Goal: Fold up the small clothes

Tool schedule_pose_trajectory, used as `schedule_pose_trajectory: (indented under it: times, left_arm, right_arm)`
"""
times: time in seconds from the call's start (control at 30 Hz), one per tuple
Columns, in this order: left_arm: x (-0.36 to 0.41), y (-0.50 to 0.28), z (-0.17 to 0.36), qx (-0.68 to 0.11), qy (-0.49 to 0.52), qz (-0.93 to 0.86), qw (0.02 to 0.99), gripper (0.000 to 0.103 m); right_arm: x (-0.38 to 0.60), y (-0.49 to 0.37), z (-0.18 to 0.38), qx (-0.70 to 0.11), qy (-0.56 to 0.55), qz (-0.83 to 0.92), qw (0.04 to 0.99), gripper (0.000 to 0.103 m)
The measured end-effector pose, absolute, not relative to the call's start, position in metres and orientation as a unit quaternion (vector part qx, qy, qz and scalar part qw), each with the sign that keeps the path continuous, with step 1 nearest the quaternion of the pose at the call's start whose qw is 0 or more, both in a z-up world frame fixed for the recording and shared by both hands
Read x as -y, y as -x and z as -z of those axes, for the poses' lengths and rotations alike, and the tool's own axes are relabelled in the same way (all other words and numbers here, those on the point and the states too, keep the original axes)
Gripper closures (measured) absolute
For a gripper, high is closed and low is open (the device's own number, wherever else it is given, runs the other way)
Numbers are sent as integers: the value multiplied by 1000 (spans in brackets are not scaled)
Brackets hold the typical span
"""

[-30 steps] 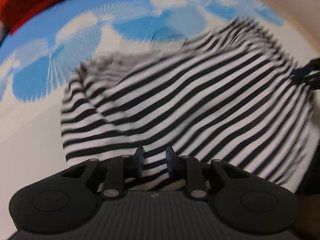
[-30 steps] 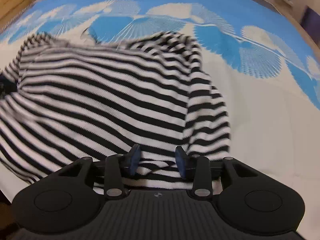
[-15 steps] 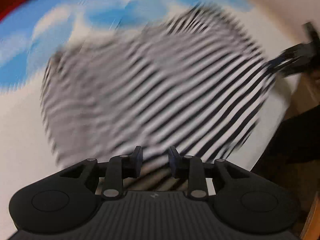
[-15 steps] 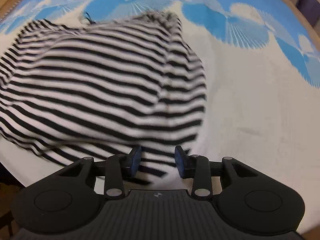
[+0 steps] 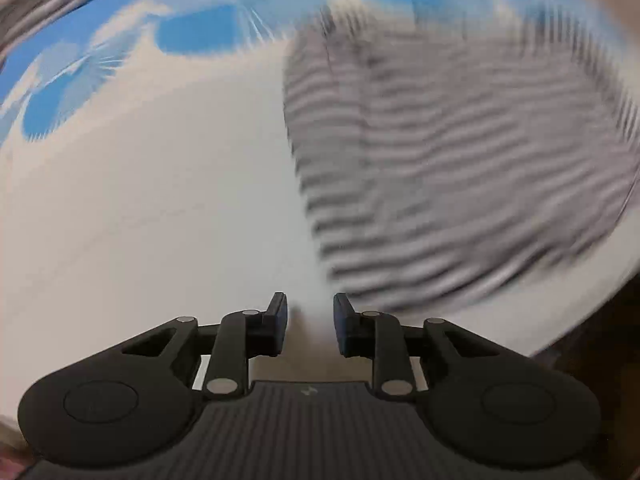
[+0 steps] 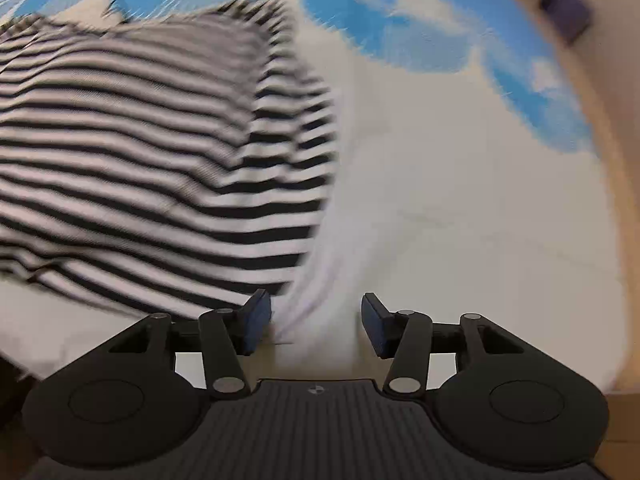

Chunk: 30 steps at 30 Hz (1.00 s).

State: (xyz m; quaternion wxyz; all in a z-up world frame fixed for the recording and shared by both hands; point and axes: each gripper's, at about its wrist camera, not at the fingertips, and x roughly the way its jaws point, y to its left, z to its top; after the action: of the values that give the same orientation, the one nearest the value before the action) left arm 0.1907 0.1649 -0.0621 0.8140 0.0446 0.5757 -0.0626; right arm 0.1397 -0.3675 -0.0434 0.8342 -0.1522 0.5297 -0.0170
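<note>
Hovering with both jaws empty, left gripper (image 5: pixel 306 320) and right gripper (image 6: pixel 316 320), which has just spread wider, risk snagging the striped top (image 6: pixel 152 152) and spoiling its fold

Light: soft, even, indoor, no glare
Blur: striped garment (image 5: pixel 460 168) smeared in both views
Sharp: black tool bodies below it
Edges: fisheye-curved, darkened

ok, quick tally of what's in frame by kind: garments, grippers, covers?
Black-and-white striped knit garment: 1
Black two-finger grippers, left gripper and right gripper, both open and empty: 2
Blue-and-white fan-print cloth cover: 1
Total: 4
</note>
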Motion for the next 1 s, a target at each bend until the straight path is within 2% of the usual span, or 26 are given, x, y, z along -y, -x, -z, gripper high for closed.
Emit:
schedule_pose_trajectory:
  times: [0.07, 0.13, 0.2, 0.27, 0.33, 0.5, 0.7, 1.0]
  left_arm:
    - [-168, -186, 46, -548, 14, 51, 835, 72]
    - [-161, -178, 39, -525, 44, 36, 849, 69]
    - [-150, -165, 39, -500, 67, 12, 863, 60]
    - [-133, -147, 47, -478, 78, -12, 875, 54]
    - [-119, -137, 60, -469, 96, -31, 877, 54]
    - [-109, -128, 83, -465, 183, -50, 865, 54]
    - [-88, -141, 93, -470, 119, -70, 872, 54]
    - [-91, -144, 104, -493, 138, -68, 856, 49]
  right_arm:
    - [373, -131, 23, -492, 138, 56, 858, 53]
    - [384, -118, -7, -445, 70, 86, 889, 53]
    - [390, -101, -29, -401, 18, 103, 910, 52]
    - [387, -79, -42, -366, 7, 117, 923, 51]
    - [377, -56, -46, -343, 22, 123, 931, 51]
    - [359, -26, -32, -343, 18, 102, 933, 51]
    - [350, -25, 16, -401, 6, 113, 909, 51]
    - [343, -41, 21, -415, 15, 110, 903, 51]
